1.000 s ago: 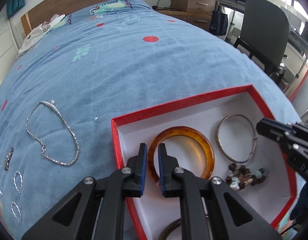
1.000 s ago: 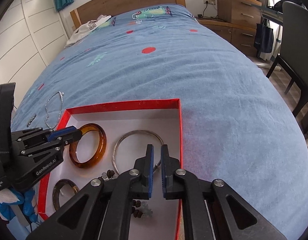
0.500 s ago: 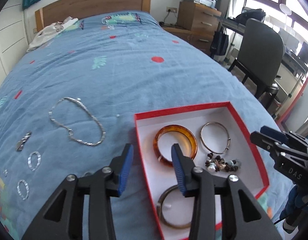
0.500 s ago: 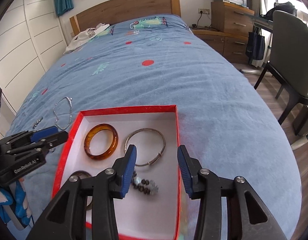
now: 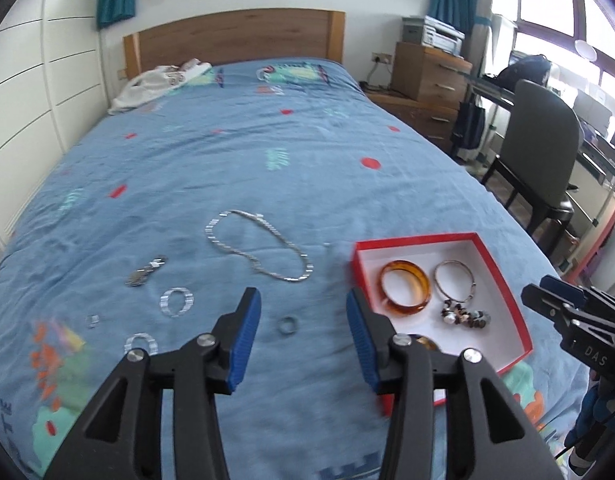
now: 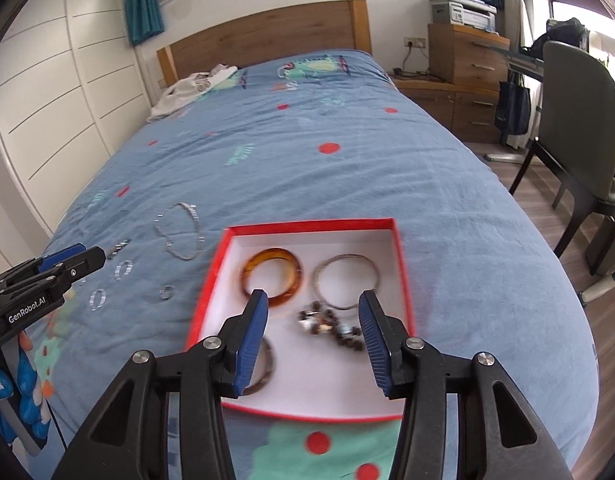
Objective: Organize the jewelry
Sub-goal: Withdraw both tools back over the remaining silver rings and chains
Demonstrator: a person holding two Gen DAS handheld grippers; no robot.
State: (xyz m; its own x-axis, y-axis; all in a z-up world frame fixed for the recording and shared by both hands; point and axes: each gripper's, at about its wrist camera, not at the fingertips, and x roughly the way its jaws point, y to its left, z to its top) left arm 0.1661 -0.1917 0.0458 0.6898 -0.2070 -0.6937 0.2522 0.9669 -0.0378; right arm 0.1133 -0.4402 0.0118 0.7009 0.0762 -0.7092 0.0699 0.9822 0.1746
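Both grippers hang above the bed [image 5: 267, 152], fingers spread and nothing between them; the jaws have just been opening. The left gripper [image 5: 303, 330] looks down on a small ring [image 5: 287, 326] lying right between its fingers, with the silver chain necklace [image 5: 259, 246] beyond the tips. The right gripper [image 6: 312, 330] frames the red box [image 6: 399, 272], where the amber bangle [image 6: 272, 276] and bead bracelet [image 6: 331, 326] already sit. This looks like the gap between pieces: next, drop onto a loose piece and pinch it.
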